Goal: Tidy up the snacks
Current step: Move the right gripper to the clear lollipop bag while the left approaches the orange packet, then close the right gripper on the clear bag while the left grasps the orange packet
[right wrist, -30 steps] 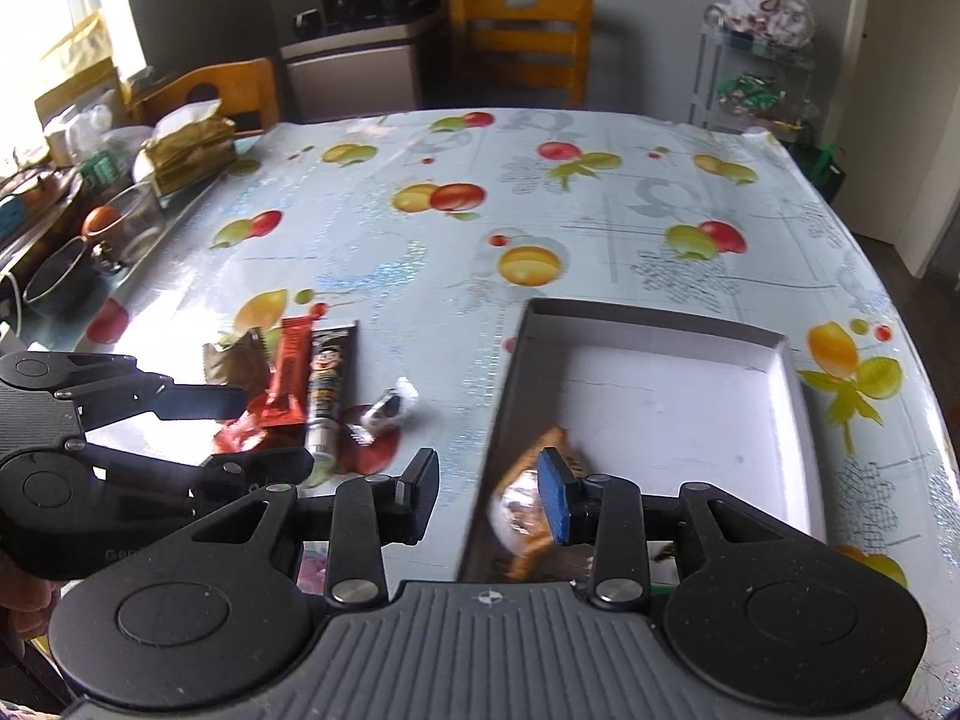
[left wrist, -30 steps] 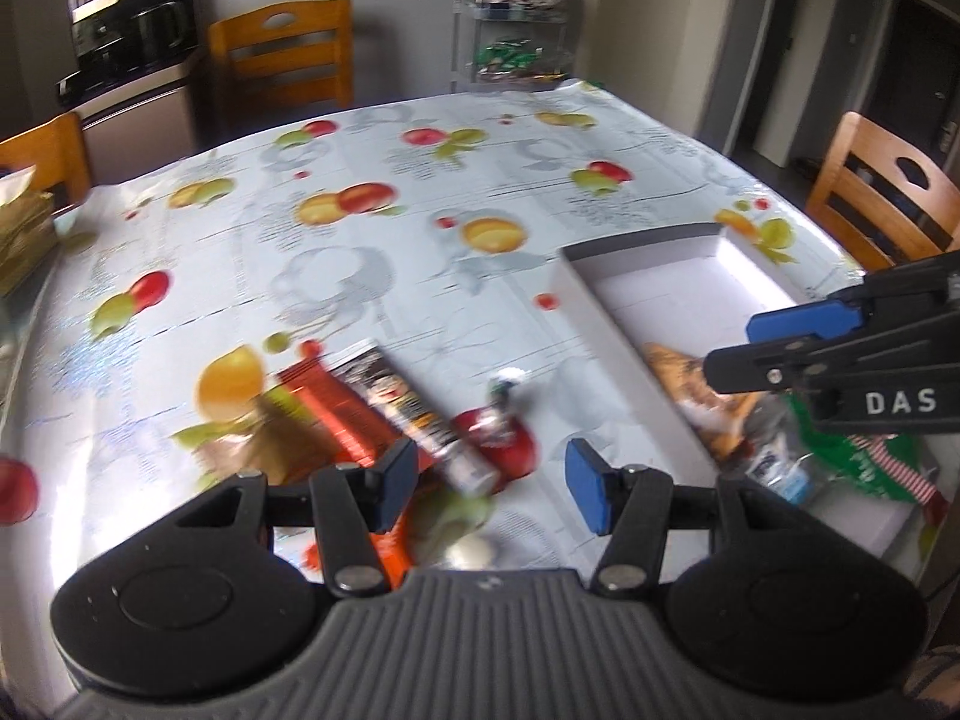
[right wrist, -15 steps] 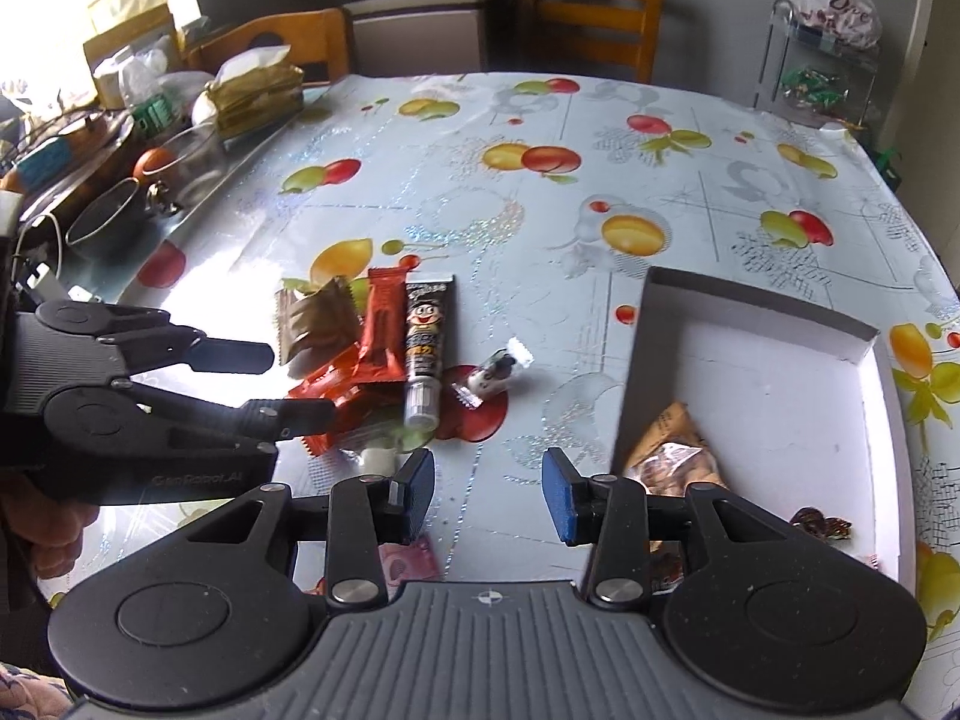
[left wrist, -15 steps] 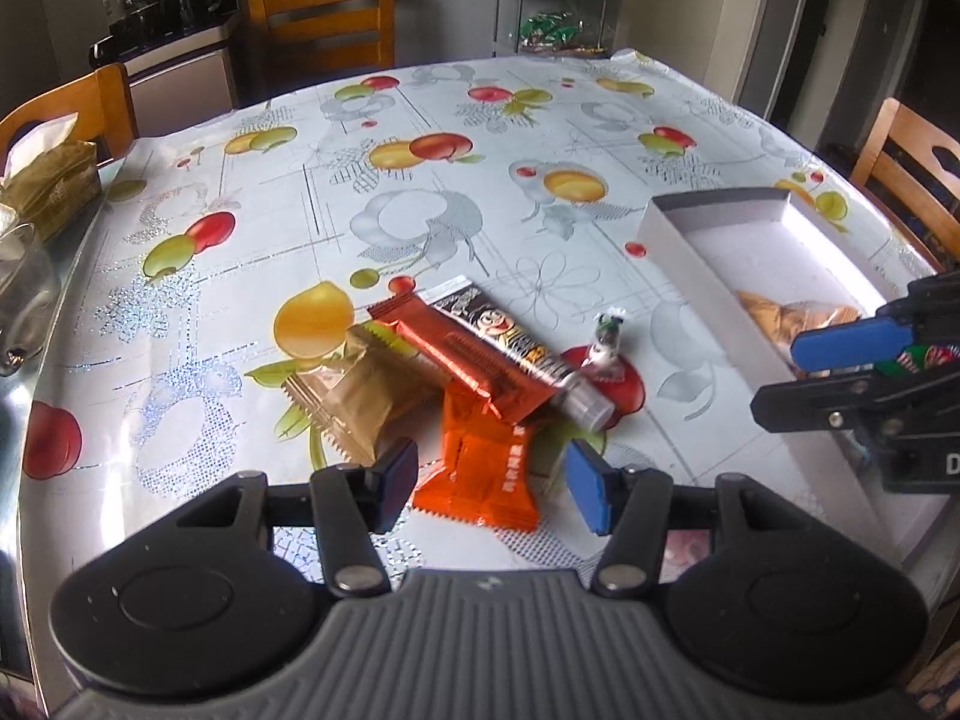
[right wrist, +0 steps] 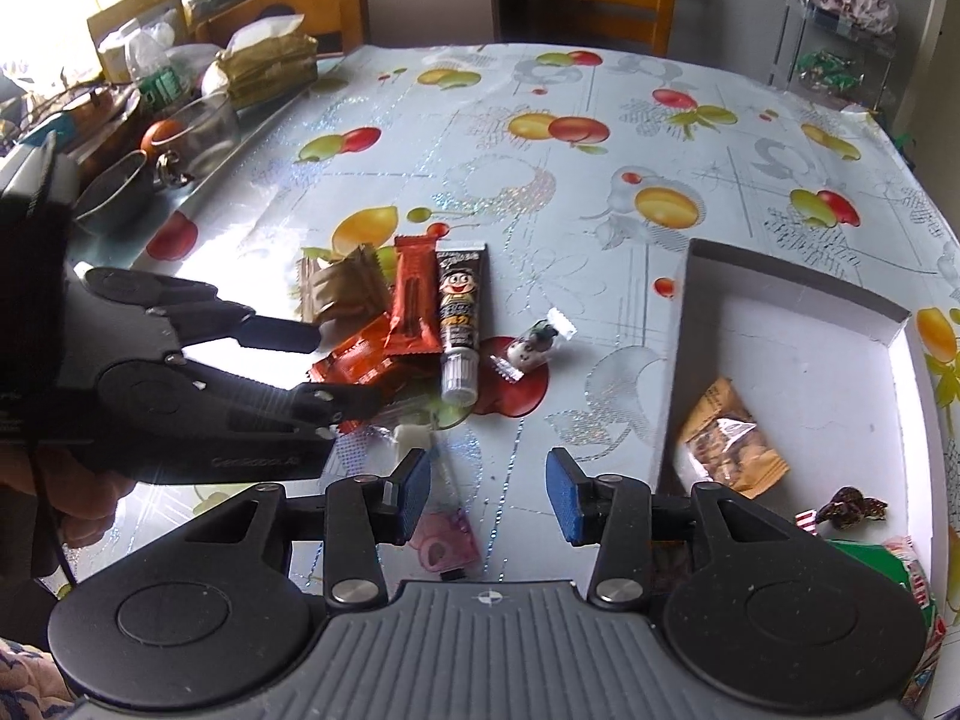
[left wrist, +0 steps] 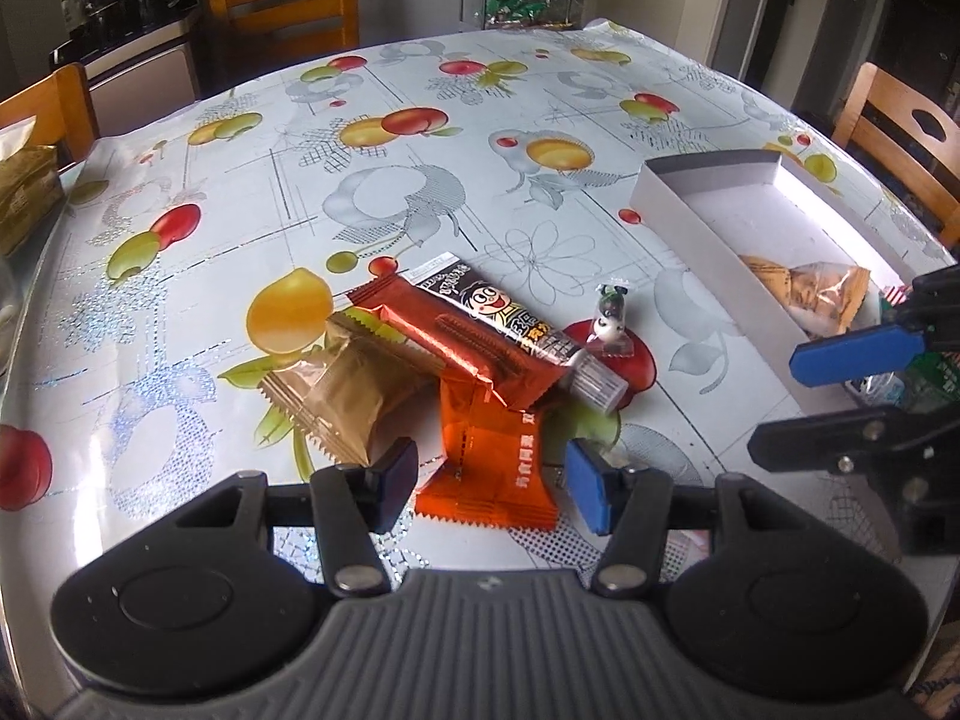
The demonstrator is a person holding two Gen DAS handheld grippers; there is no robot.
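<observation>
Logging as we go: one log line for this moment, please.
left gripper: open over orange wrapper | right gripper: open, empty | white box: holds nut packet | pile on table

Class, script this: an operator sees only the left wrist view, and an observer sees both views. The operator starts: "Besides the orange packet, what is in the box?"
Observer: A dark wrapped candy lies in the box, near the orange packet.
Operator: Anything on the table by the right gripper?
Observer: Yes, a pink packet shows between its open jaws.
Operator: What is at the table's left edge?
Observer: A glass bowl, with a round orange thing beside it.
</observation>
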